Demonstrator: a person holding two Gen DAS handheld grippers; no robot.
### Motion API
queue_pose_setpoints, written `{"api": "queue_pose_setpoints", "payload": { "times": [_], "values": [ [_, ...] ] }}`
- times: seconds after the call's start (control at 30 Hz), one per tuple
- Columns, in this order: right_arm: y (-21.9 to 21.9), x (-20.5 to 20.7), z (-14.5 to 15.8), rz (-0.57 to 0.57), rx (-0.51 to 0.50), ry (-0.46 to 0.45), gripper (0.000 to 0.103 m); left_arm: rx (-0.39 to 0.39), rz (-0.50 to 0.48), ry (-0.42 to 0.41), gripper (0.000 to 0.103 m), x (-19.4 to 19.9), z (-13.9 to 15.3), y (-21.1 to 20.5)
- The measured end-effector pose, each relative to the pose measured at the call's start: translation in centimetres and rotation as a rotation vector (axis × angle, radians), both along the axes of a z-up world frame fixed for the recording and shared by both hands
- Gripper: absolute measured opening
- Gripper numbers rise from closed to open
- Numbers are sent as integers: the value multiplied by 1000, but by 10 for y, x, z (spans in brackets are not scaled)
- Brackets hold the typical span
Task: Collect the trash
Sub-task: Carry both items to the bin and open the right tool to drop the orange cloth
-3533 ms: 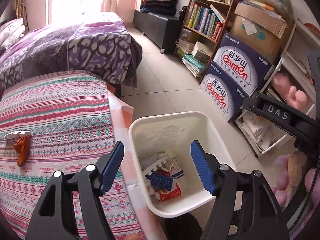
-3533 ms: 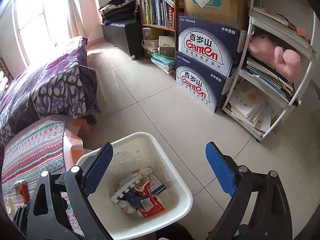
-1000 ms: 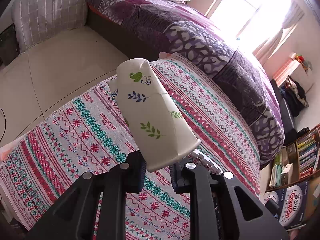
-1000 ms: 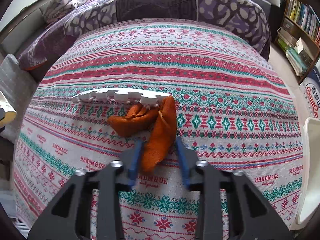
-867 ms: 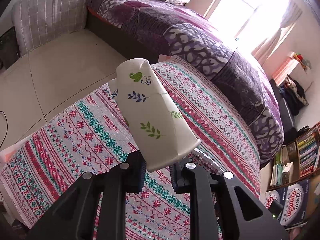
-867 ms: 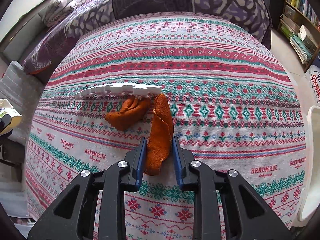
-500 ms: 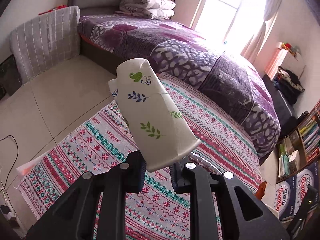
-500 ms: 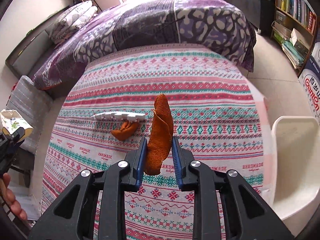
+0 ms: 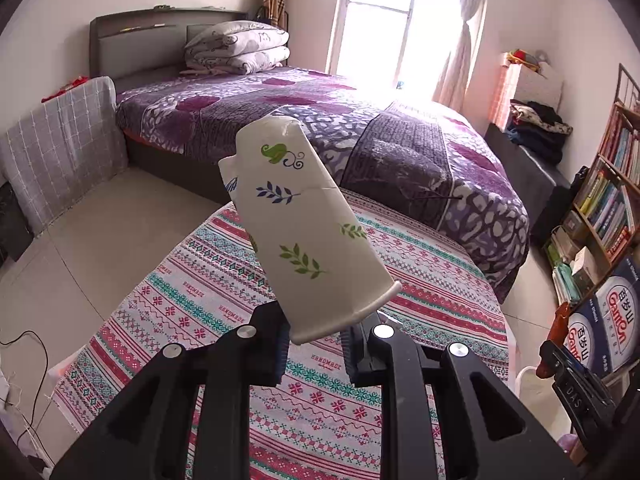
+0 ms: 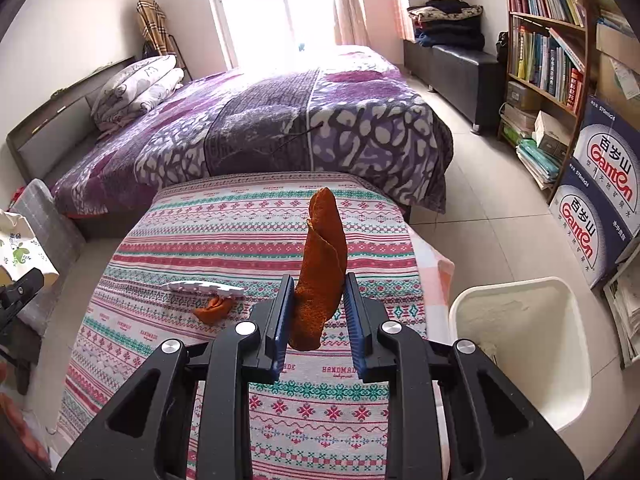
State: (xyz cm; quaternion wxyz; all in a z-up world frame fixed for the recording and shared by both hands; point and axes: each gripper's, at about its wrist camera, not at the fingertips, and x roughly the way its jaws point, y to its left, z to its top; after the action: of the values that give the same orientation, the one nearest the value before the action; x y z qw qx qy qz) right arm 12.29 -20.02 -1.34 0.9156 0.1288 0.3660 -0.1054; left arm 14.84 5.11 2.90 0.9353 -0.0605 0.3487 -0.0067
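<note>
My left gripper (image 9: pixel 314 340) is shut on a crumpled white paper cup (image 9: pixel 304 232) with leaf prints, held by its rim high above the table with the striped patterned cloth (image 9: pixel 224 304). My right gripper (image 10: pixel 316 312) is shut on an orange peel (image 10: pixel 322 268), held upright above the same table (image 10: pixel 256 240). A second orange peel (image 10: pixel 212 307) and a white toothed foam strip (image 10: pixel 202 288) lie on the cloth left of the right gripper. The white trash bin (image 10: pixel 568 344) stands on the floor at the table's right side. The cup also shows at the right wrist view's left edge (image 10: pixel 18 246).
A bed with a purple quilt (image 10: pixel 280 120) stands behind the table. A bookshelf (image 10: pixel 548 52) and blue Ganten boxes (image 10: pixel 600 184) line the right wall. A black bench (image 10: pixel 460 68) stands by the window. Tiled floor (image 10: pixel 492 220) lies between bed and shelf.
Both grippers have risen from the table with their loads. The right gripper closed on the orange peel and lifted it off the cloth; the bin has come into its view.
</note>
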Motion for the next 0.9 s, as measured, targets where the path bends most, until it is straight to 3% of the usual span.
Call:
{"api": "queue_pose_setpoints", "payload": {
  "times": [0.2,0.43,0.9],
  "values": [
    [-4,-7,5,-15,-52,-34,24,23,-52,24,22,-3,-21,-30],
    [-17,-16,6,-32,-56,-36,25,38,-104,-15,22,-12,-15,-58],
    [-61,-35,4,-111,-35,-15,25,55,-181,-16,23,-20,-21,-99]
  ]
}}
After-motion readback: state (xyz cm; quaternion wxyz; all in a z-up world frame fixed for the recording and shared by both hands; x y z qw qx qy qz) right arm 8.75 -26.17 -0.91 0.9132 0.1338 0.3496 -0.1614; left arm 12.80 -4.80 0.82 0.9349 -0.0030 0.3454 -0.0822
